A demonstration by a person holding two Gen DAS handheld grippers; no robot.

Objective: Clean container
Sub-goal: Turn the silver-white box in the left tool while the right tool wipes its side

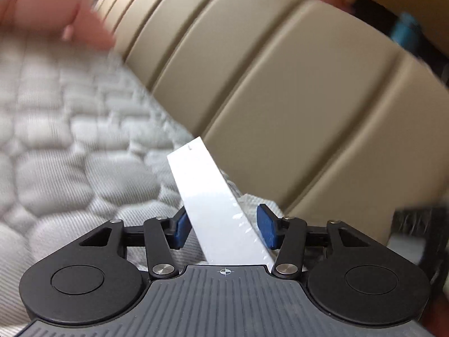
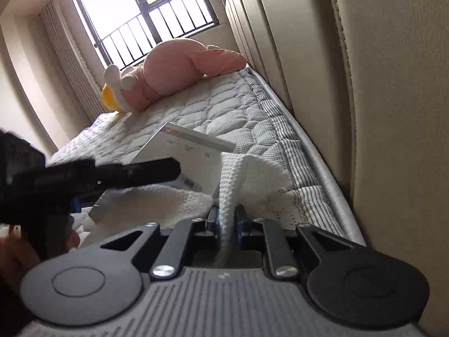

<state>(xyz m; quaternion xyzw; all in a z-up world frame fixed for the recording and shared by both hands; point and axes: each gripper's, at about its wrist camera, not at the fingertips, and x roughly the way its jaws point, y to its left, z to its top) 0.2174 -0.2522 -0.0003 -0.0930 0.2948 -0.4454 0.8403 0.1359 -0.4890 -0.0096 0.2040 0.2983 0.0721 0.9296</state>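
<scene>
- Quilted mattress (image 2: pixel 224 106) beside a padded headboard (image 1: pixel 280 84) serves as the work surface
- Left gripper (image 1: pixel 223 226) holds the white box (image 1: pixel 213 196) on edge, pads apart around it, grip uncertain, presenting a face
- Right gripper (image 2: pixel 226 221) is clamped on a white cloth (image 2: pixel 252 174) that touches the box (image 2: pixel 188 151), likely for wiping

My left wrist view sits low over the mattress (image 1: pixel 56 140), tilted, close against the padded headboard (image 1: pixel 280 84). My right wrist view looks along that same mattress (image 2: pixel 224 106) toward the window (image 2: pixel 146 14) (both share the white box (image 1: pixel 213 205)).
</scene>
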